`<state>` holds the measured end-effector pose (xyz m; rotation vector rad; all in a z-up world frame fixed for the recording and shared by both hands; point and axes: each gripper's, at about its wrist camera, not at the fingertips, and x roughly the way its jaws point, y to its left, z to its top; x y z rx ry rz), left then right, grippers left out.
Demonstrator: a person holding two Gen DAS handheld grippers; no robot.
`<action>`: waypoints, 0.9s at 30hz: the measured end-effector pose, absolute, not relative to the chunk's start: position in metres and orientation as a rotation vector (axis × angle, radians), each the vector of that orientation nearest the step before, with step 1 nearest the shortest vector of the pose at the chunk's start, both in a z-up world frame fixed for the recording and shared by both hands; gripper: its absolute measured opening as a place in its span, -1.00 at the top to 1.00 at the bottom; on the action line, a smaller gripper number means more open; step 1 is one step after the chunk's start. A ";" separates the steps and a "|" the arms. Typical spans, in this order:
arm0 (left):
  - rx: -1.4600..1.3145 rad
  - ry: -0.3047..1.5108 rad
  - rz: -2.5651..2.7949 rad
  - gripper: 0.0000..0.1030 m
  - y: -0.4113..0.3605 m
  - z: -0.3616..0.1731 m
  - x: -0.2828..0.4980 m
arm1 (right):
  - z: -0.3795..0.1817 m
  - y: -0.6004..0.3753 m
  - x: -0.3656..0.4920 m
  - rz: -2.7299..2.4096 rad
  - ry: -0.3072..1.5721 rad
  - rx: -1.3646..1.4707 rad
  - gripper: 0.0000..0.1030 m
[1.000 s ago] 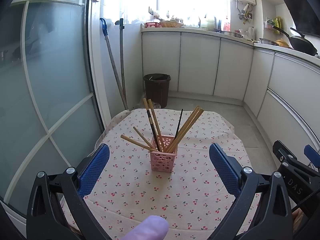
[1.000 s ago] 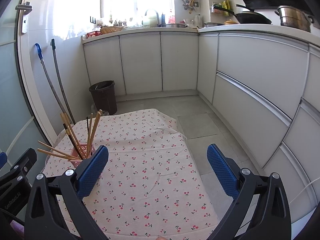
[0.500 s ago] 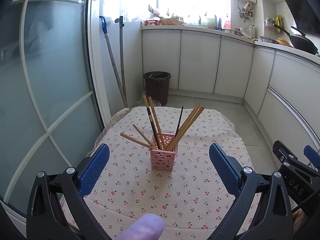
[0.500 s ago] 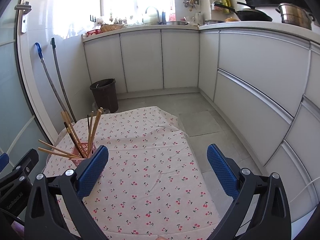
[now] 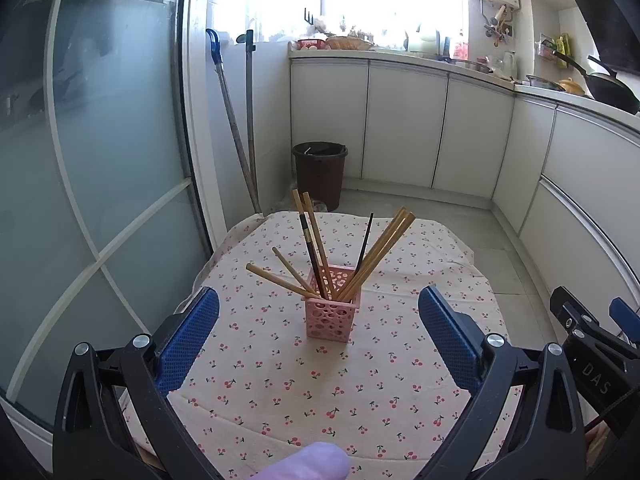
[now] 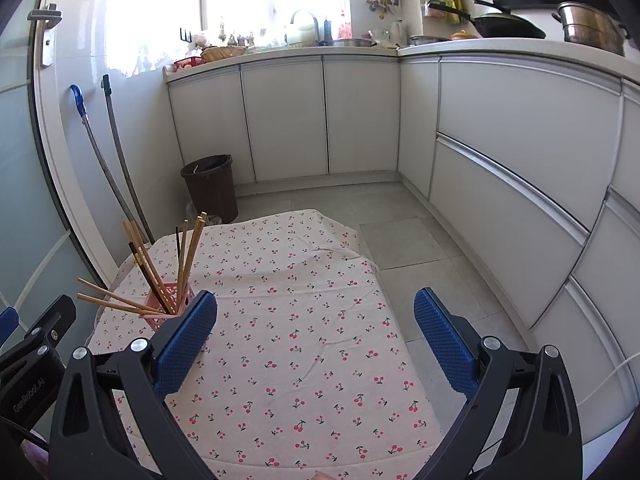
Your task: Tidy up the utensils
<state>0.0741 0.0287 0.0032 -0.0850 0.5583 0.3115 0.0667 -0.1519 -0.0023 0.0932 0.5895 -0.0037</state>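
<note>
A pink perforated holder [image 5: 331, 317] stands upright on the cherry-print tablecloth [image 5: 320, 384], with several wooden and dark chopsticks [image 5: 376, 254] fanned out of it. My left gripper [image 5: 319, 322] hangs open above the near side of the table, the holder seen between its blue pads, nothing held. In the right wrist view the holder [image 6: 170, 309] sits at far left, partly behind the left pad [image 6: 185, 342]. My right gripper [image 6: 315, 326] is open and empty over the cloth [image 6: 304, 340], to the right of the holder.
A dark waste bin [image 5: 320, 172] and two mop handles [image 5: 240, 132] stand beyond the table's far edge by a glass door [image 5: 92, 176]. White cabinets [image 6: 520, 168] line the back and right. A fingertip [image 5: 308, 464] shows at the bottom edge.
Both grippers have drawn back and risen a little, so the holder and table look slightly farther away. Both stay open and empty; the chopsticks have not moved.
</note>
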 end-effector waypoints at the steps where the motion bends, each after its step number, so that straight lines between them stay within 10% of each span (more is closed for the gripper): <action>1: -0.086 0.562 0.310 -0.86 0.029 0.003 0.075 | -0.003 -0.152 0.067 -0.003 0.591 0.093 -0.87; 20: -0.060 0.559 0.272 -0.61 0.022 0.000 0.076 | -0.007 -0.150 0.069 0.002 0.618 0.092 -0.87; 27: -0.058 0.562 0.301 -0.86 0.021 0.002 0.077 | -0.007 -0.151 0.070 0.001 0.619 0.094 -0.87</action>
